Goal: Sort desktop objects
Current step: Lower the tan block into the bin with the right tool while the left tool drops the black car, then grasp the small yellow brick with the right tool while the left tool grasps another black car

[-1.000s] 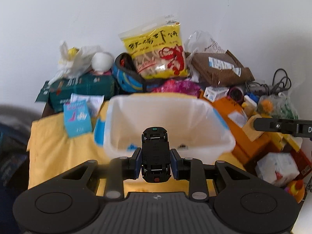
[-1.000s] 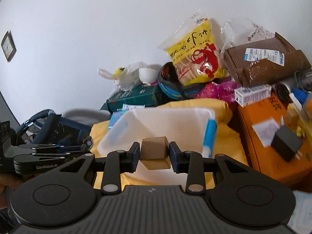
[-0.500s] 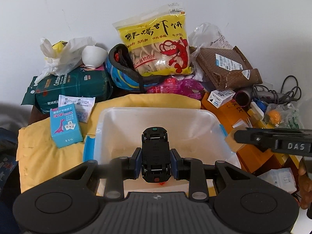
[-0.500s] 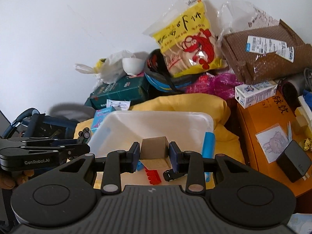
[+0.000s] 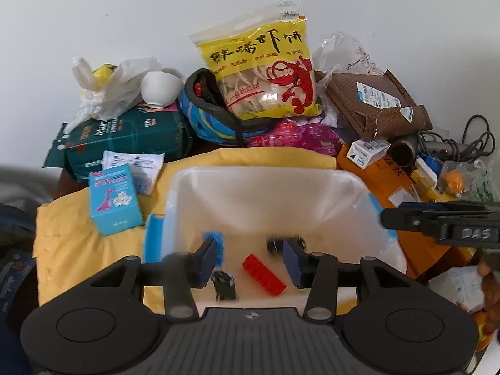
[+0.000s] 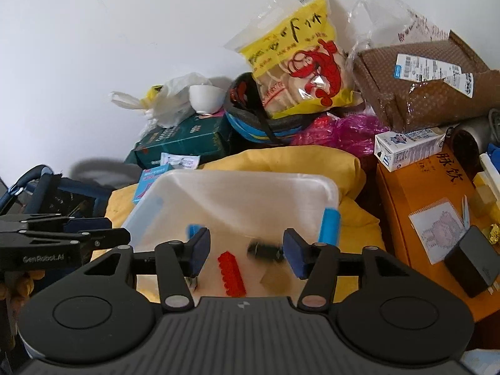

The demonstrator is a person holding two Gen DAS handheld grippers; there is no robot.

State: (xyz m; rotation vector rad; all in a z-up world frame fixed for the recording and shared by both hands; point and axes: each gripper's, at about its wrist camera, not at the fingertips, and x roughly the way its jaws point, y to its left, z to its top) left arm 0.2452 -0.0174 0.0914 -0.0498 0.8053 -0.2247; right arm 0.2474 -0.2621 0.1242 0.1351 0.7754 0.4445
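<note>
A translucent white bin (image 5: 265, 173) (image 6: 243, 176) with blue handles sits on a yellow cloth (image 5: 78, 243). My left gripper (image 5: 250, 259) hangs open above the bin's near side, holding nothing. Below it lie a red brick (image 5: 264, 270) and a small black piece (image 5: 223, 284). A blurred black toy car (image 5: 276, 245) is in the bin beside the right finger. My right gripper (image 6: 247, 250) is open over the same bin. Under it are the red brick (image 6: 231, 273), the blurred black car (image 6: 264, 250) and a brown block (image 6: 276, 279).
Behind the bin stand a yellow shrimp-cracker bag (image 5: 265, 72), a green tissue pack (image 5: 125, 140) and a brown parcel (image 5: 372, 103). A blue card box (image 5: 114, 198) lies to the left. An orange box (image 6: 431, 206) with a black charger (image 6: 472, 261) is on the right.
Both grippers have opened. The black toy car has left the left gripper and the brown block has left the right one; both are now down in the bin.
</note>
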